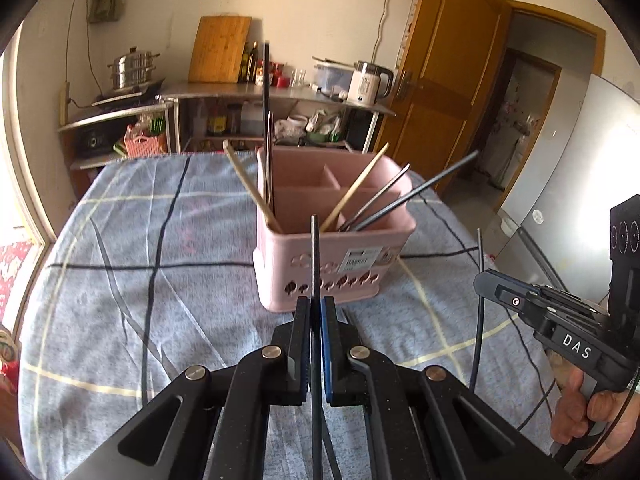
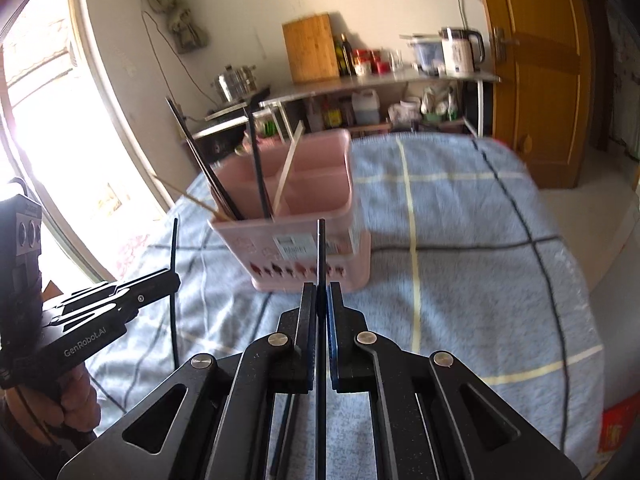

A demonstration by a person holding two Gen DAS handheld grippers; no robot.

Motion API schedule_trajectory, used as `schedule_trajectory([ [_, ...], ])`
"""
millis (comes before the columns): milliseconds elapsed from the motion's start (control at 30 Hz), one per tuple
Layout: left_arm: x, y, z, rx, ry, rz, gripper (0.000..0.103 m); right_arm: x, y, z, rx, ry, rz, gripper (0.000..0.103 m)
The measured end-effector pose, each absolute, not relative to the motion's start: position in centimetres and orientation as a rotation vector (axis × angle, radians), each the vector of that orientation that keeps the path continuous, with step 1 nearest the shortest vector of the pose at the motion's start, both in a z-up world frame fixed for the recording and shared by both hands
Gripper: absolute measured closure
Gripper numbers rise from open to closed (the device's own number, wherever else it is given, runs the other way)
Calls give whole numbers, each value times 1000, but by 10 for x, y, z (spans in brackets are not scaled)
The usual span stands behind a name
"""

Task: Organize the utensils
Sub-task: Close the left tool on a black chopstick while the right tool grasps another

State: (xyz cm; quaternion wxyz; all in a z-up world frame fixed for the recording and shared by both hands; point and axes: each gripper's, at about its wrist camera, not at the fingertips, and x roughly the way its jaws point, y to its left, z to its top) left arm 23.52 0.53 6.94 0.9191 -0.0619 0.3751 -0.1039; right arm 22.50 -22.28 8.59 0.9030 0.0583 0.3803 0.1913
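Chopsticks in both tools: my left gripper [image 1: 315,304] is pinched on one dark chopstick [image 1: 315,248], my right gripper [image 2: 319,292] on another dark chopstick [image 2: 321,248], each standing upright between the pads. Ahead of both sits the pink caddy [image 1: 320,264] on the blue blanket [image 1: 140,280], sticks already fanning from its front slot. Risk now: thin stick swivelling in the pinch, or my tip knocking those leaning ones.

caddy [image 1: 320,276]: pink | cloth [image 1: 120,280]: blue, dark and cream checks | held chopstick [image 1: 315,248]: seemingly black
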Motion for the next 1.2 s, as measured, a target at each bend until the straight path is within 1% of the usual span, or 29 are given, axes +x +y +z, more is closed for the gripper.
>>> schedule_trajectory([
  [133, 233, 10, 89, -112, 734, -210, 99, 219, -226, 107, 122, 732, 397, 98],
  [367, 229, 15, 110, -106, 689, -204, 99, 215, -228, 127, 122, 682, 401, 98],
  [1200, 202, 16, 133, -108, 665, -239, 99, 185, -230, 156, 88, 614, 420, 98],
])
